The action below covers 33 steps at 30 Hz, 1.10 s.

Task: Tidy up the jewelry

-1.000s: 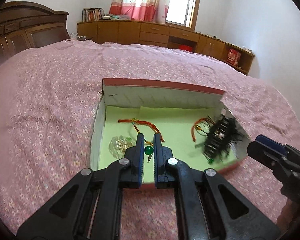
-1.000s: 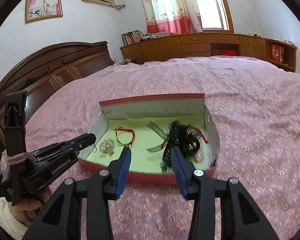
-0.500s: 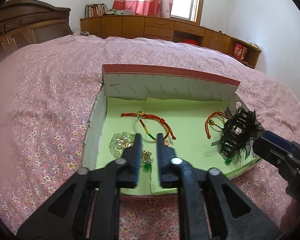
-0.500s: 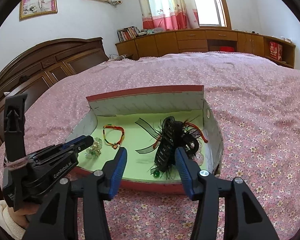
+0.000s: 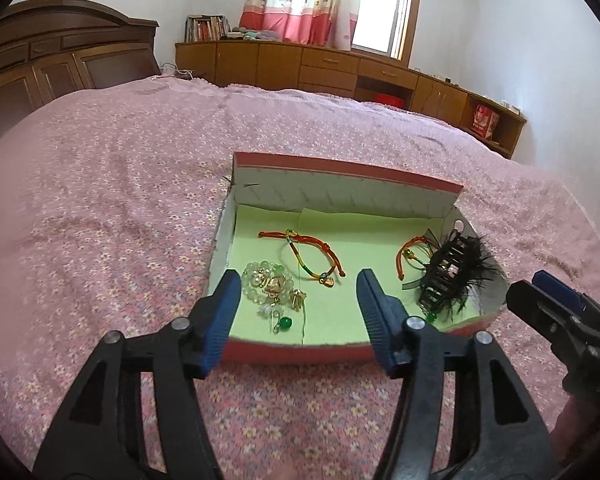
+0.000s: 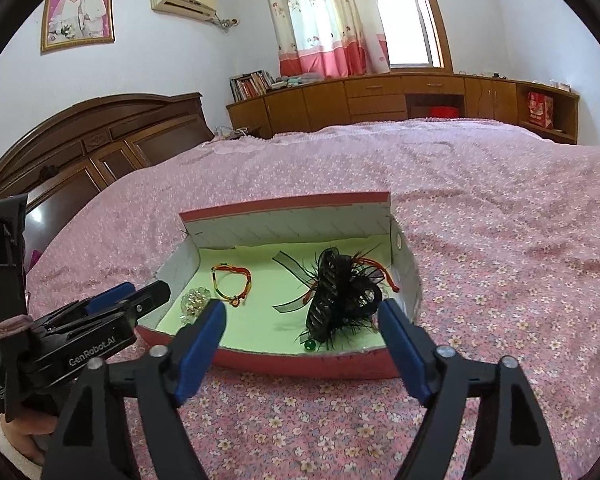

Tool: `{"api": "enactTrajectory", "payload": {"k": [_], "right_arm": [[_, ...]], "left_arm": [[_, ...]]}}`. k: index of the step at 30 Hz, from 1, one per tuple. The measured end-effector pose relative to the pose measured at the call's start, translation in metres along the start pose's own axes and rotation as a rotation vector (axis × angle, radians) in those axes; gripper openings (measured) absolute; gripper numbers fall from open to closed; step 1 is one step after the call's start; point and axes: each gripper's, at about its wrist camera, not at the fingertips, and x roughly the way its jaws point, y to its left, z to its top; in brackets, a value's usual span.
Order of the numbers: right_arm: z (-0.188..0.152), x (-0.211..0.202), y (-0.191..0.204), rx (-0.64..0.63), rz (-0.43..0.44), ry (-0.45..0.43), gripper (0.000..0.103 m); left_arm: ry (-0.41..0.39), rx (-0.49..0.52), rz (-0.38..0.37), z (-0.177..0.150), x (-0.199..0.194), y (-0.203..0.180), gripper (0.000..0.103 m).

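A shallow red box [image 5: 300, 347] [image 6: 300, 362] with a green lining lies on the pink bed. In it lie a clear bead bracelet with gold charms and a green bead [image 5: 270, 284] [image 6: 194, 300], a red cord bracelet [image 5: 314, 252] [image 6: 232, 282], another red cord bracelet [image 5: 410, 256] and a black feathered hair claw [image 5: 448, 274] [image 6: 338, 300]. My left gripper [image 5: 298, 298] is open and empty above the box's near edge. My right gripper [image 6: 302, 322] is open and empty, just short of the hair claw.
The pink flowered bedspread [image 5: 100, 208] surrounds the box. A dark wooden headboard [image 6: 80, 152] stands at the left. Low wooden cabinets [image 5: 340, 68] line the far wall under a curtained window.
My left gripper let go of the green bead charm, opened wide and drew back. My right gripper opened wider and pulled back from the hair claw, which now rests in the box.
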Motion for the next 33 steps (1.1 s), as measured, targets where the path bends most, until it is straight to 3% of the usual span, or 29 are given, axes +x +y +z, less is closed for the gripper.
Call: {"api": "enactTrajectory", "payload": {"k": [10,14,33], "right_arm": [[-0.007,-0.026,0.003,-0.005,-0.026,-0.016,0.091],[-0.014,-0.033,0.001,-0.011,-0.03,-0.028,0.095],[-0.029,-0.046,0.0,0.014,-0.019,-0.031,0.098]], "left_arm": [[-0.027,0.01,0.021,-0.008,-0.032,-0.003,0.06],[-0.056,0.004,0.025,-0.012,-0.042,-0.005,0.07],[-0.039,-0.006,0.034,-0.027,-0.05,-0.007,0.072]]}}
